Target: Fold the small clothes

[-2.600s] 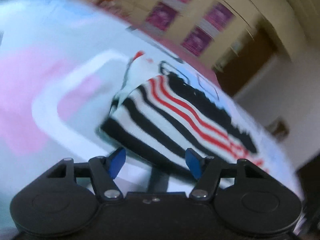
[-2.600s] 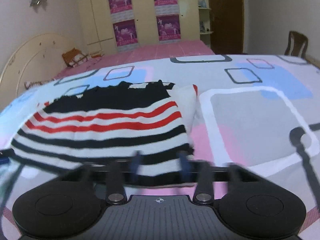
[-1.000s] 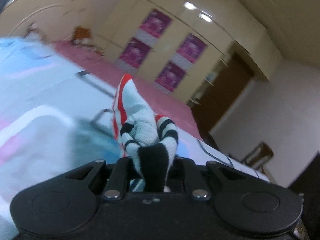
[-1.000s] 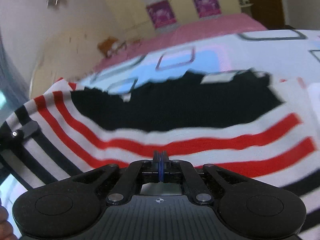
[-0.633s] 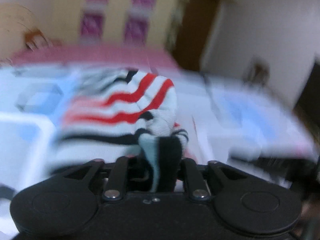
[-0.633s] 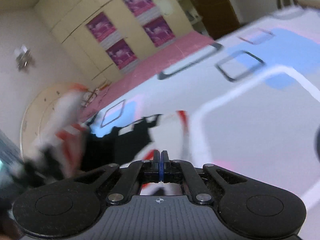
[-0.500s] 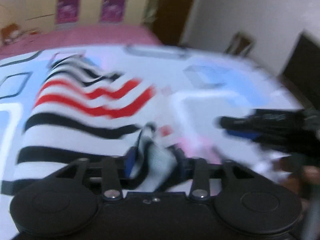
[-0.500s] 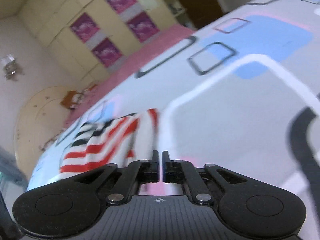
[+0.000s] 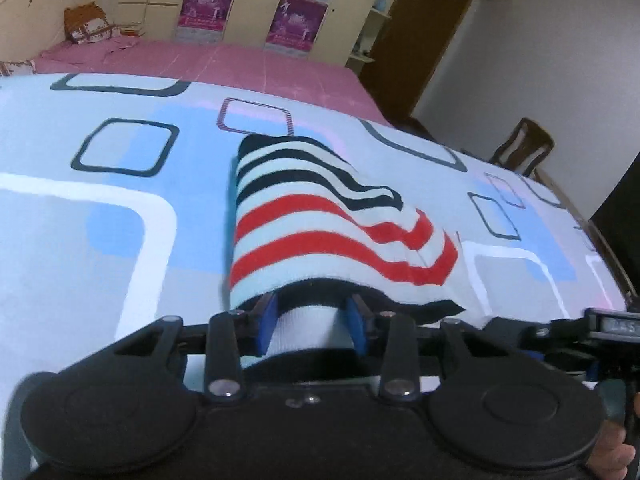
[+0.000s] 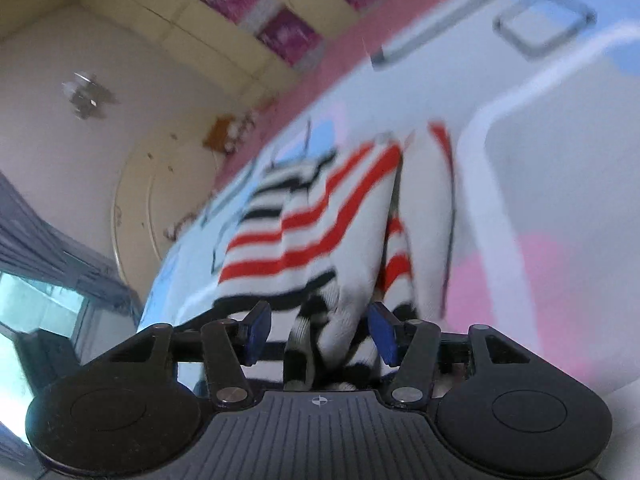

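A small knit garment (image 9: 320, 224) with white, black and red stripes lies folded over on the patterned bedsheet (image 9: 80, 220). My left gripper (image 9: 312, 324) is open, its blue pads on either side of the garment's near edge. In the right wrist view the same garment (image 10: 320, 232) lies bunched and blurred. My right gripper (image 10: 320, 334) is open, with the garment's near edge lying loose between its blue pads. The right gripper's body also shows at the right edge of the left wrist view (image 9: 600, 328).
The sheet has blue, pink and grey squares. A pink bedspread (image 9: 200, 60) lies beyond it. A cream wardrobe with purple posters (image 9: 296, 20), a dark door (image 9: 424, 36) and a wooden chair (image 9: 524, 148) stand at the back and right. A curved headboard (image 10: 160, 200) is at left.
Both grippers held the striped garment lifted, carried it across in a fold, and have now opened. The garment lies folded on the sheet. The right gripper's jaws went from shut to wide open.
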Demonstrator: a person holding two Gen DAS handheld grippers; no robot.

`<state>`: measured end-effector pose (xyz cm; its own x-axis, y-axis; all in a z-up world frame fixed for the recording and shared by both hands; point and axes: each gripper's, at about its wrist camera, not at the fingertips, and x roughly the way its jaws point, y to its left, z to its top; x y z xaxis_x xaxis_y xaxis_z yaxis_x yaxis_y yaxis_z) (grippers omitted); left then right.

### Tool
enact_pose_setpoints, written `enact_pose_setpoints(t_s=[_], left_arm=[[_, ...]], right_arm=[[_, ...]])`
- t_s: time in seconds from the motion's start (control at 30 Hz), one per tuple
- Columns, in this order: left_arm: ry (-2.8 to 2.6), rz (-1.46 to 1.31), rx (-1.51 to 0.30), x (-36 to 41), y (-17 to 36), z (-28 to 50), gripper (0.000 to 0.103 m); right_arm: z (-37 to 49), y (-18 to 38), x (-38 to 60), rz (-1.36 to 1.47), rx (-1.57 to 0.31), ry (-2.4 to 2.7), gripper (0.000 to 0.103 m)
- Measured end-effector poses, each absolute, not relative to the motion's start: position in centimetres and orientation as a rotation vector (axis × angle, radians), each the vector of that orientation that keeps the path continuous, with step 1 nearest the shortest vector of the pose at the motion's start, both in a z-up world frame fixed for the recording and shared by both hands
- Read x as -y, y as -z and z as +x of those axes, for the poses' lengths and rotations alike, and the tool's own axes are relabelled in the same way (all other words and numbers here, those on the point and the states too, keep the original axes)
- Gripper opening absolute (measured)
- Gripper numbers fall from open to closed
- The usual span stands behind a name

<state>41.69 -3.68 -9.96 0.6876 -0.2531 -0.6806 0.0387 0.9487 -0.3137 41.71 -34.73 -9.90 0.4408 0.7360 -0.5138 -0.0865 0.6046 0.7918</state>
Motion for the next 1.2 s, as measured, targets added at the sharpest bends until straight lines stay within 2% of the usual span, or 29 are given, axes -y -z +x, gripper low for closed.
enact_pose_setpoints(t_s=[0.17, 0.2, 0.23, 0.27, 0.37, 0.5, 0.6, 0.83, 1.03, 1.13, 1.17, 1.2], left_arm=[[0.241, -0.297, -0.806, 3.1, 10.3, 41.9, 0.037], [0.257, -0.308, -0.81, 2.7, 10.2, 42.3, 0.037], [0.269, -0.305, -0.809, 2.6, 10.3, 42.4, 0.037], [0.284, -0.295, -0.805, 2.5, 10.3, 42.4, 0.037], [0.319, -0.29, -0.78, 2.6, 10.3, 42.1, 0.037], [0.363, -0.26, -0.761, 4.1, 10.5, 42.3, 0.037], [0.387, -0.106, -0.776, 6.5, 10.5, 42.7, 0.037], [0.513, -0.068, -0.803, 5.5, 10.6, 43.6, 0.037], [0.533, -0.035, -0.792, 5.9, 10.8, 44.5, 0.037], [0.552, -0.114, -0.766, 3.9, 9.6, 44.2, 0.035], [0.543, -0.152, -0.74, 3.1, 9.1, 44.3, 0.035], [0.526, -0.166, -0.723, 2.5, 8.7, 44.6, 0.035]], right_arm=[[43.5, 10.0, 32.0, 0.67, -1.026, -0.525, 0.054], [43.5, 10.0, 31.4, 0.639, -1.02, -0.52, 0.047], [43.5, 9.8, 30.9, 0.582, -1.005, -0.506, 0.031], [43.3, 9.6, 30.1, 0.5, -0.989, -0.487, 0.022], [41.9, 8.4, 29.6, 0.404, -0.895, -0.473, 0.019], [38.2, 5.8, 30.7, 0.311, -0.698, -0.458, 0.019], [39.4, 10.6, 31.2, 0.335, -0.853, -0.383, 0.019], [37.2, 10.4, 30.9, 0.343, -0.824, -0.365, 0.019], [38.8, 10.0, 31.1, 0.409, -0.857, -0.349, 0.019], [38.9, 8.7, 33.2, 0.516, -0.826, -0.328, 0.028], [39.1, 8.4, 34.0, 0.545, -0.805, -0.302, 0.036], [39.7, 8.2, 34.6, 0.548, -0.79, -0.278, 0.039]])
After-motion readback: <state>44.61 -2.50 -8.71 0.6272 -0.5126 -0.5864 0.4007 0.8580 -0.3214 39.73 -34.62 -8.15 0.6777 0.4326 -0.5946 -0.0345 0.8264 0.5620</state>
